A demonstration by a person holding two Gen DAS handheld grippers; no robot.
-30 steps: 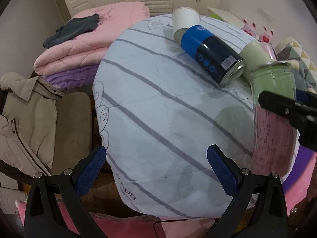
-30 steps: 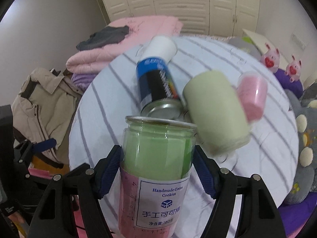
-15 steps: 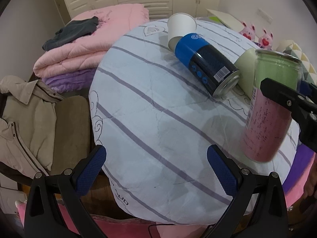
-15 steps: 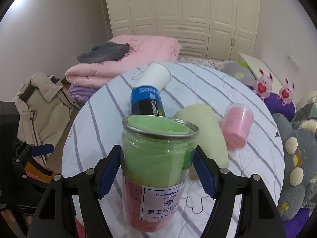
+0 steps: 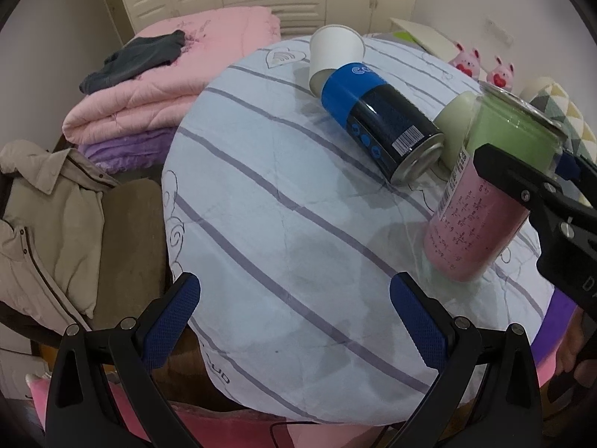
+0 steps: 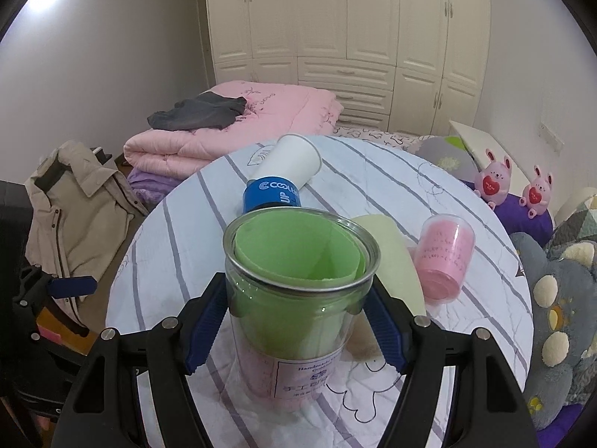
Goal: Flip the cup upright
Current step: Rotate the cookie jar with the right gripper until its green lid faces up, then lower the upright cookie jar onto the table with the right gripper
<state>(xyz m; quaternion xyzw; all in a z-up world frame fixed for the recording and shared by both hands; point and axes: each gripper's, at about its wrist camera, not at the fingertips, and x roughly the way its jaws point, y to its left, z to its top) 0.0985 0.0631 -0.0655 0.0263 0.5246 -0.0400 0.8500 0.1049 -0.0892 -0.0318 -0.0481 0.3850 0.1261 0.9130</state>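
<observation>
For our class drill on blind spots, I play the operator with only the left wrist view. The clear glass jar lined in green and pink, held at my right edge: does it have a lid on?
Observer: No. The right wrist view looks into the clear glass jar's open mouth, and a curled green sheet lines it.
Operator: How is it gripped?
Observer: The right gripper has its blue pads pressed on opposite sides of the jar, just below the rim.
Operator: Is anything hidden behind it?
Observer: A small pink-lined clear cup, to the right of the pale green cup on the striped tablecloth.
</observation>
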